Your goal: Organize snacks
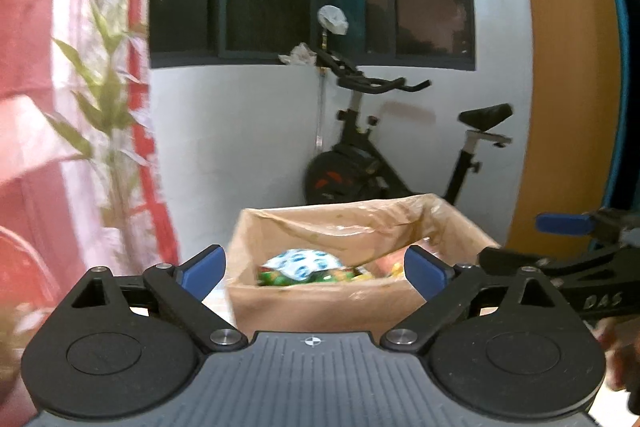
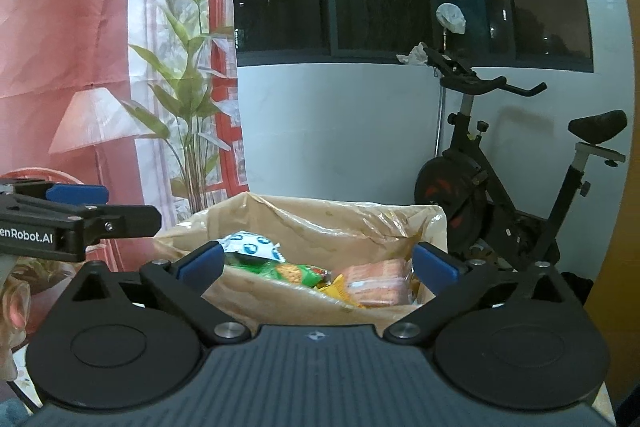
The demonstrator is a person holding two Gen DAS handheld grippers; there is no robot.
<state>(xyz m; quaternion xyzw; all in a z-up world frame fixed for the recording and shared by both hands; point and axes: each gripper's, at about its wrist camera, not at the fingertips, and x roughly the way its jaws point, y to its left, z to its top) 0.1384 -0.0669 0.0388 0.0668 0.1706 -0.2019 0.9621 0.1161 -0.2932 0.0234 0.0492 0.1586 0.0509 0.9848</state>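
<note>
In the right wrist view we see the open brown cardboard box sharply: a white packet with blue print, a green snack packet, and an orange wrapped biscuit pack lie inside it. In the left wrist view the same box is blurred, and we can make out only the white-and-blue packet clearly.

We find the left gripper with jaws spread wide and nothing between them. The right gripper stands equally wide and empty. Both sit just in front of the box, apart from the snacks.

The box's near wall is partly hidden by each gripper's body.
</note>
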